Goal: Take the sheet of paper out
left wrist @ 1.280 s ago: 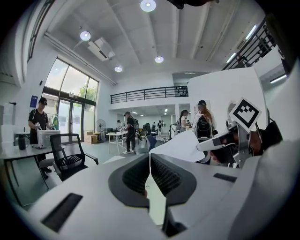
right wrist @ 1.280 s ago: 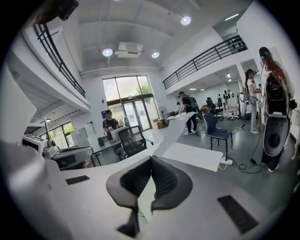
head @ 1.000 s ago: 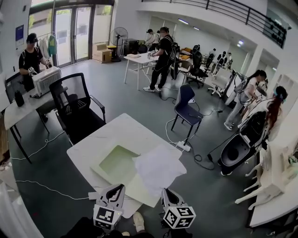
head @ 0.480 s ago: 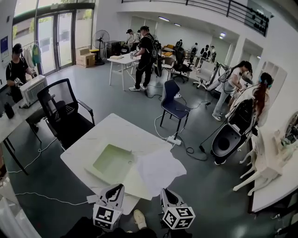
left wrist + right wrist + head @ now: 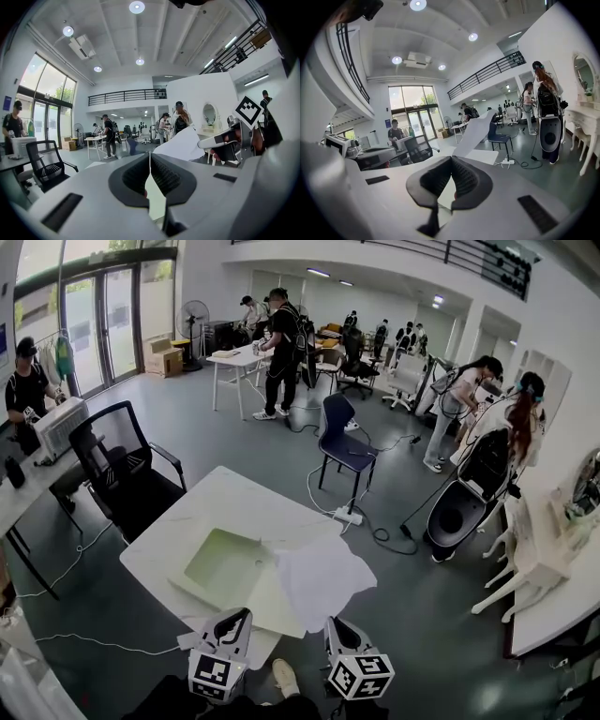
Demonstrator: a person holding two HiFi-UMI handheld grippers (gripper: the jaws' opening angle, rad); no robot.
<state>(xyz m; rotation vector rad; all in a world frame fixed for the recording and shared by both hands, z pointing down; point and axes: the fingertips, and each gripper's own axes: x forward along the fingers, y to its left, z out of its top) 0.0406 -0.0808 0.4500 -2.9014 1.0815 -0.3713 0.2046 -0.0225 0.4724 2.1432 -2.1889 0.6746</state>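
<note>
My left gripper [image 5: 150, 158] pinches the green folder [image 5: 228, 563], my right gripper [image 5: 451, 161] the sheet of paper [image 5: 321, 576]. A fast pull could tear the sheet.

White was seen on the sheet of paper [image 5: 319, 579] and bench [image 5: 234, 498], pale green on the folder [image 5: 225, 563], black-and-white squares on the left hand-held gripper [image 5: 239, 617] and right hand-held gripper [image 5: 330, 624].

The thin, rumpled white sheet of paper [image 5: 319, 577] rises at its near edge and curls over the right part of the pale green flat folder [image 5: 225, 563], which lies flat on the white desk [image 5: 225, 498].
</note>
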